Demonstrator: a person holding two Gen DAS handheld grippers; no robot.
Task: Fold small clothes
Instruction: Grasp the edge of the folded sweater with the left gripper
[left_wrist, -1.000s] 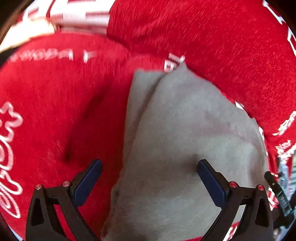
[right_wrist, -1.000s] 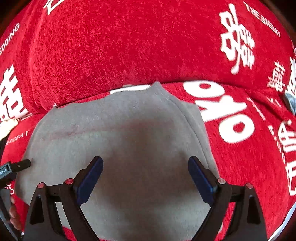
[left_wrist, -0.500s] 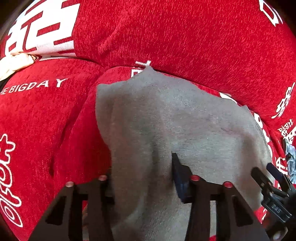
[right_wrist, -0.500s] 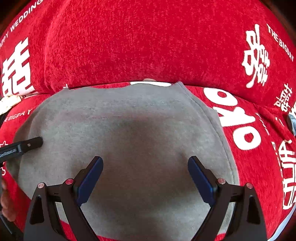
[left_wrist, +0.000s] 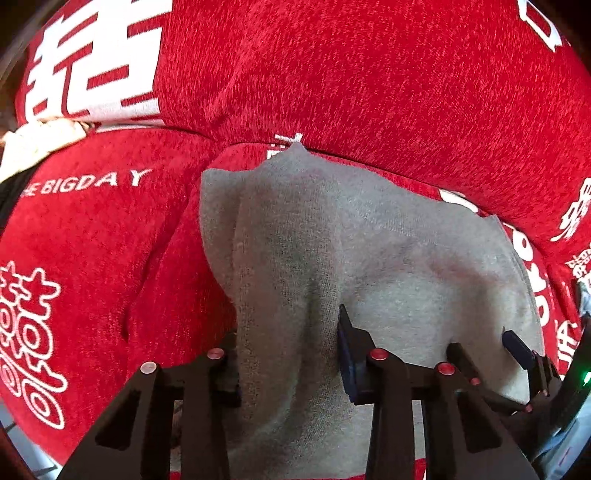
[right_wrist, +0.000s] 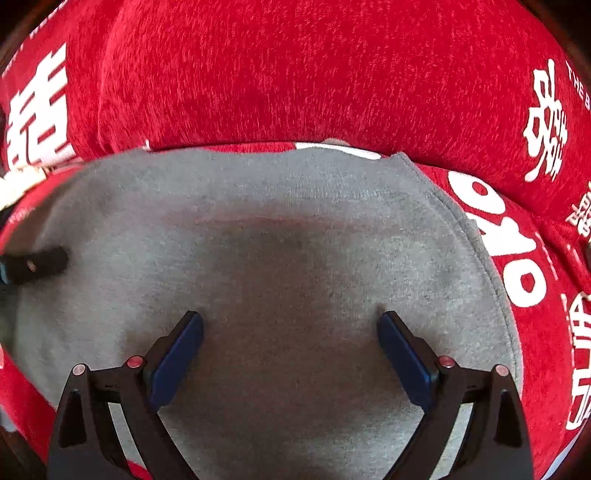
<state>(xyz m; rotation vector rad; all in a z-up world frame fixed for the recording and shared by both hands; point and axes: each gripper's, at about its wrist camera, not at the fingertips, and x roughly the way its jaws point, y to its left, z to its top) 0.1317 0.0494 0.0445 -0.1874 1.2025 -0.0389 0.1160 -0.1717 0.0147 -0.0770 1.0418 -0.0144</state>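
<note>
A small grey knit garment (left_wrist: 369, 240) lies on a red cover. My left gripper (left_wrist: 288, 354) is shut on a bunched ridge of the garment near its left edge; the cloth hides the left finger's pad. My right gripper (right_wrist: 291, 350) is open, its blue pads (right_wrist: 402, 354) resting on the flat grey garment (right_wrist: 295, 229) with nothing between them. The right gripper's fingers also show at the right edge of the left wrist view (left_wrist: 517, 354). One finger of the left gripper shows at the left edge of the right wrist view (right_wrist: 37, 264).
The red plush cover (left_wrist: 351, 74) with white characters and lettering rises as a cushion behind the garment (right_wrist: 295, 74). A cream cloth (left_wrist: 40, 140) shows at the far left.
My left gripper went from open over the garment's left edge to shut on a fold of it. The right gripper stayed open and shifted slightly forward on the cloth.
</note>
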